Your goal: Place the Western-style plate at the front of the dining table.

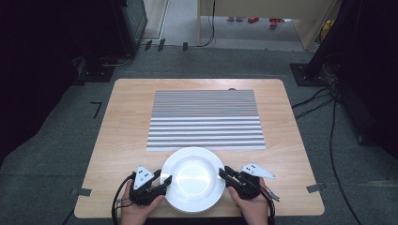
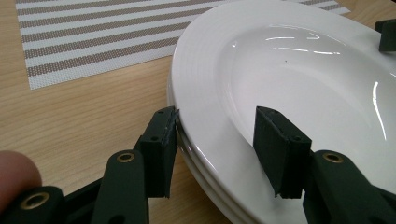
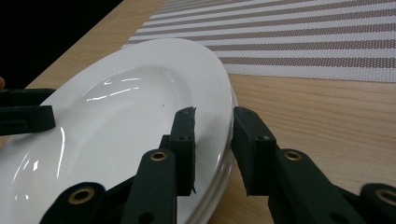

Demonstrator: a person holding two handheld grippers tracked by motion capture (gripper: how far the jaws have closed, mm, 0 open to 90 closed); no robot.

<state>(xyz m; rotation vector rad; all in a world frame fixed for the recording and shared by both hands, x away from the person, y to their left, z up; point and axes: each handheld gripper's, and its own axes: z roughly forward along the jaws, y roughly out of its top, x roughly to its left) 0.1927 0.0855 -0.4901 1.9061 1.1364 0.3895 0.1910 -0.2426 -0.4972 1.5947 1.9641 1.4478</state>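
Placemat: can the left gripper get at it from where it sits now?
Probably not directly. The left gripper has its fingers astride the rim of the white plates, which lie between it and the striped placemat; it would have to let go and lift over them.

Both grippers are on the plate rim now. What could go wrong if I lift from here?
It looks like a stack: the left gripper straddles the top plate rim with a visible gap, so it may slip. The right gripper sits closer on its rim. Uneven grip could tilt the plate, or drag the lower plate along.
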